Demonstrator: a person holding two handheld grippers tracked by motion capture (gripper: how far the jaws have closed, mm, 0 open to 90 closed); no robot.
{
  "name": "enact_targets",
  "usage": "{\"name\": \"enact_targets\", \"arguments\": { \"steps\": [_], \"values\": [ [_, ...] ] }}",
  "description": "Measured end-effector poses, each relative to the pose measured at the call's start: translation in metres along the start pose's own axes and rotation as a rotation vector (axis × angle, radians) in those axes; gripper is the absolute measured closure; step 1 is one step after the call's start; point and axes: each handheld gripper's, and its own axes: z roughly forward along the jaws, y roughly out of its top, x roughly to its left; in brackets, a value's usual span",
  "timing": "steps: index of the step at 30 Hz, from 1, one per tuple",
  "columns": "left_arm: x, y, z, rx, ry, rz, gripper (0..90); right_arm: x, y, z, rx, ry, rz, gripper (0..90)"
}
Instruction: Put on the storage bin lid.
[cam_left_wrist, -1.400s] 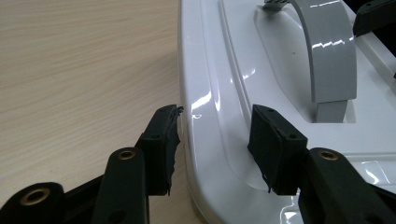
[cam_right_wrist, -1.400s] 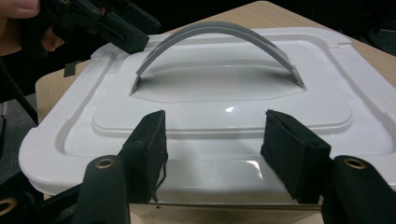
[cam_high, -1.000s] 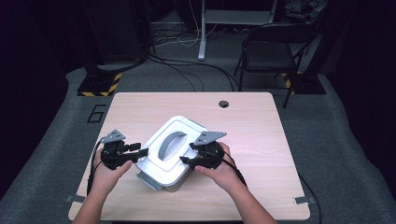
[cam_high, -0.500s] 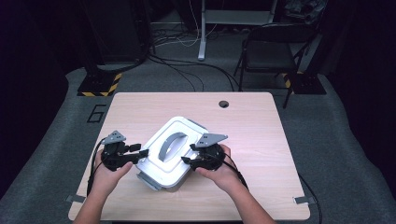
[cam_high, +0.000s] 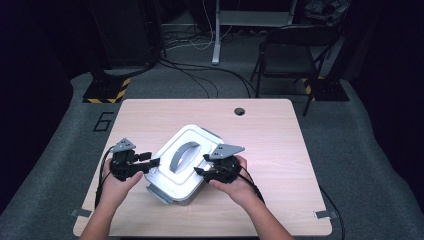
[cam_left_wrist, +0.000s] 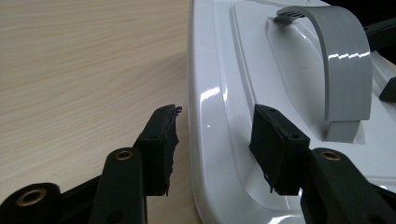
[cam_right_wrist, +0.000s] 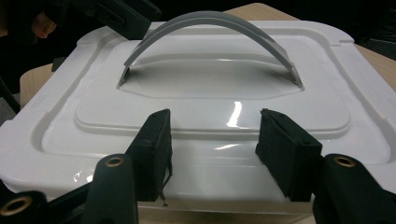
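A white box (cam_high: 186, 167) with a grey arched handle (cam_high: 181, 155) lies askew in the middle of the wooden table (cam_high: 280, 140). My left gripper (cam_high: 154, 164) is at its left edge. In the left gripper view the lid's rim (cam_left_wrist: 205, 116) runs between the jaws of my left gripper (cam_left_wrist: 215, 140), with a thin gap at the outer pad (cam_left_wrist: 163, 140). My right gripper (cam_high: 200, 169) faces the box's right side. In the right gripper view its jaws (cam_right_wrist: 212, 144) have just been closing and stand apart over the lid's near rim (cam_right_wrist: 210, 163), pressing on nothing I can see.
A grey latch (cam_high: 156, 192) sticks out at the box's near corner. The table has a round cable hole (cam_high: 239, 111) near its far edge. Beyond the table stand a folding chair (cam_high: 295, 50) and cables on the grey floor (cam_high: 200, 75).
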Motion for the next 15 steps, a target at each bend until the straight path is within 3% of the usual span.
{"name": "enact_targets", "arguments": {
  "steps": [6, 10, 15],
  "values": [
    [0.003, 0.001, -0.002, 0.003, 0.006, -0.016, 46.6, -0.003, 0.003, -0.002, 0.002, 0.036, 0.026, 39.3],
    [0.004, 0.001, -0.003, 0.008, 0.006, -0.023, 45.4, 0.0, 0.004, -0.011, -0.007, 0.017, 0.017, 37.3],
    [0.007, 0.003, -0.011, -0.018, 0.013, -0.036, 44.3, -0.003, 0.002, -0.023, -0.005, 0.004, 0.04, 36.8]
  ]
}}
